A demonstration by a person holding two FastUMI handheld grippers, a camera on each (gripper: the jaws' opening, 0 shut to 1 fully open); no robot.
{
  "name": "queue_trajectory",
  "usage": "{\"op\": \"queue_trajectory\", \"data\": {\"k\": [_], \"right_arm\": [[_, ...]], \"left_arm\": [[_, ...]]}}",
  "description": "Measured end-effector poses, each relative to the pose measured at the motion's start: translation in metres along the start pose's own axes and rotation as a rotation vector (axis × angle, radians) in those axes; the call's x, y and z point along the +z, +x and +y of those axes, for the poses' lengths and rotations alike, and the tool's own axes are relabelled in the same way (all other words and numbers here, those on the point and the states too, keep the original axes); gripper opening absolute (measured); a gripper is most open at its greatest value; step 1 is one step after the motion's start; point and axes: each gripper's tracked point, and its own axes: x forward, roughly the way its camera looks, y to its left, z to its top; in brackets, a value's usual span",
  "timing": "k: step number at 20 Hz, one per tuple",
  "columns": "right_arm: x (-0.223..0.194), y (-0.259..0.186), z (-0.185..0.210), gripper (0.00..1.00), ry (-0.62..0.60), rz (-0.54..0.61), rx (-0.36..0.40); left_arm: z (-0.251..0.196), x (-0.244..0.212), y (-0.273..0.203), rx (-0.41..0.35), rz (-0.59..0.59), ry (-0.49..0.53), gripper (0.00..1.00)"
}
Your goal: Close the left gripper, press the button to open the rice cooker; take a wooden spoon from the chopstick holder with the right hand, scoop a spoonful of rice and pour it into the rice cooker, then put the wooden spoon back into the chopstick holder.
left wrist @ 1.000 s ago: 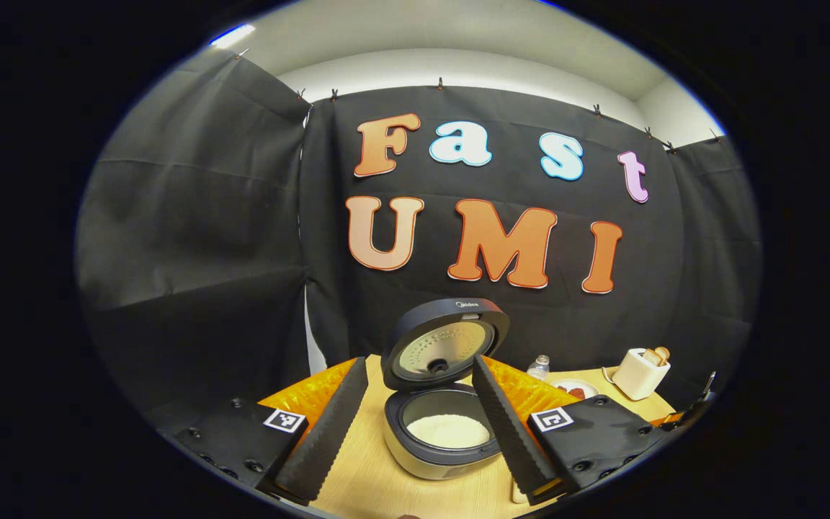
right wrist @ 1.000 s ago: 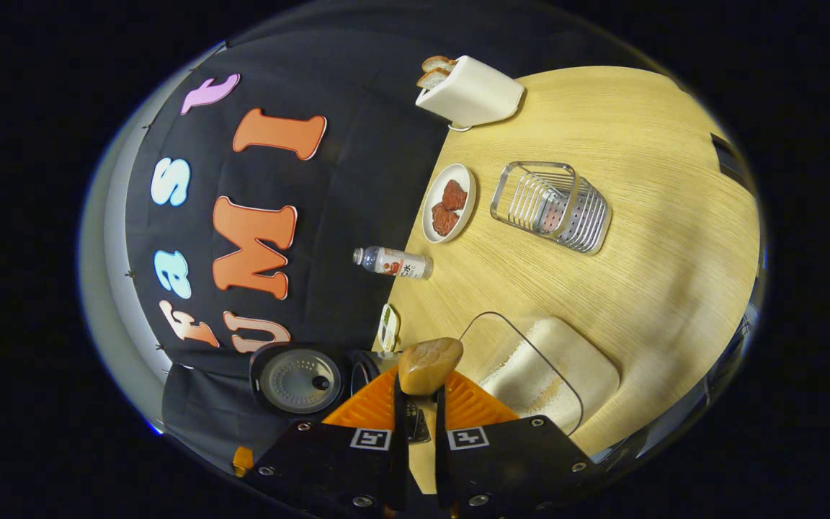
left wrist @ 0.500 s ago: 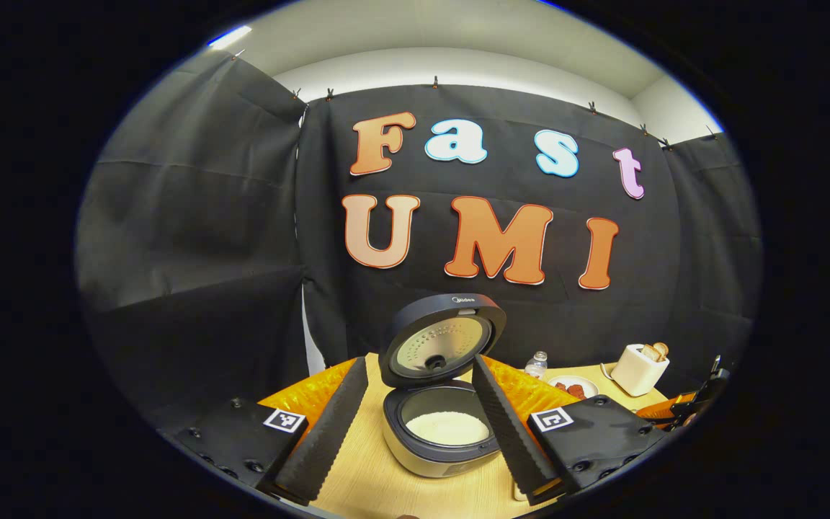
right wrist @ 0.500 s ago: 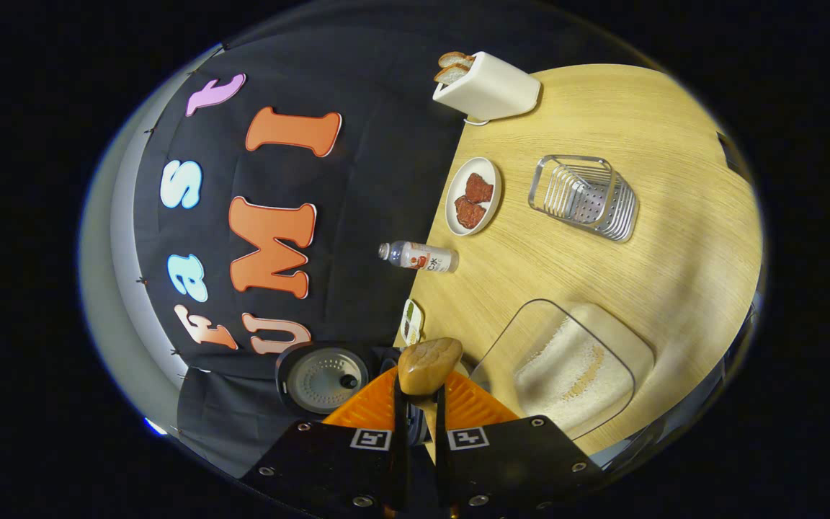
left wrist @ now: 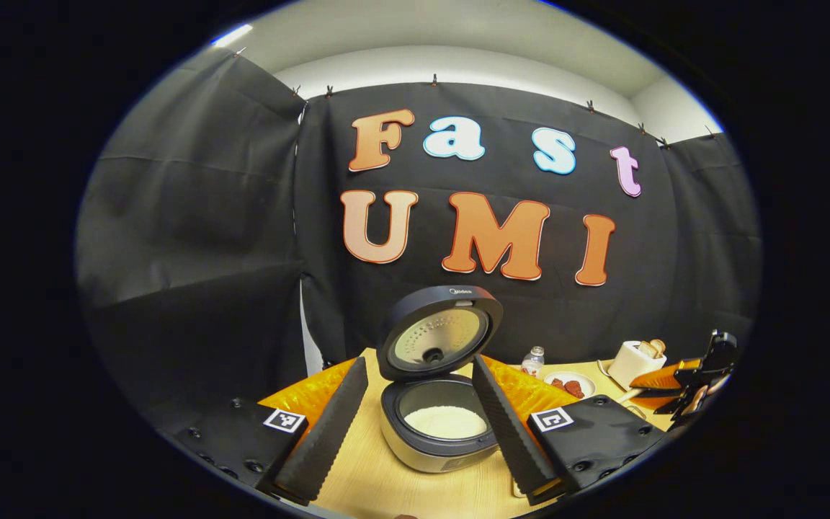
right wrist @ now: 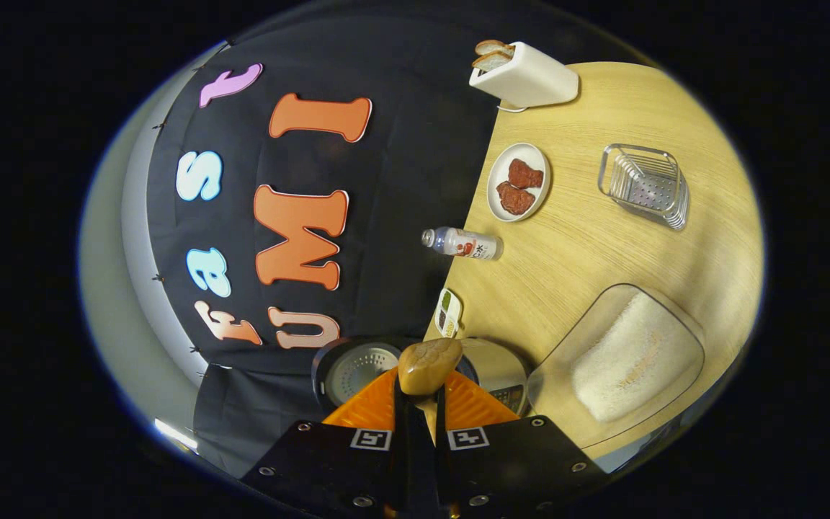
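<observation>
Right tool (right wrist: 420, 404): fingers pressed together on the wooden spoon (right wrist: 428, 365), bowl sticking out just past the tips. The spoon looks empty, no heap of grains visible.

Change over the last second: in the right gripper view the chopstick holder (right wrist: 645, 187) and the clear rice container (right wrist: 627, 357) slide toward the right edge, and the rice cooker (right wrist: 491, 367) comes in under the spoon bowl. The right tool is swinging across the counter (right wrist: 602, 245); which way, hard to judge.

Left tool (left wrist: 415, 425): fingers spread, holding nothing, hovering before the rice cooker (left wrist: 436, 425), lid (left wrist: 440, 335) up, white rice inside. The right tool (left wrist: 685, 378) now enters at the far right of the left gripper view.

Judgement: button step done; rice likely already poured; spoon return to the holder remains.
</observation>
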Motion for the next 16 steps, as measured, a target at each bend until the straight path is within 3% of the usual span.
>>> {"op": "queue_trajectory", "data": {"k": [12,13,14,16], "right_arm": [[-0.009,0.052,0.081,0.14,-0.074,0.027,0.069],[-0.009,0.057,0.088,0.1,-0.085,0.023,0.075],[-0.011,0.062,0.095,0.14,-0.095,0.023,0.081],[-0.011,0.071,0.107,0.14,-0.118,0.014,0.086]], "left_arm": [[0.008,0.004,-0.011,0.006,-0.027,0.047,1.0],[0.01,0.004,-0.011,0.01,-0.027,0.046,1.0],[0.013,0.004,-0.012,0.014,-0.029,0.045,1.0],[0.019,0.005,-0.017,0.027,-0.031,0.041,1.0]]}}
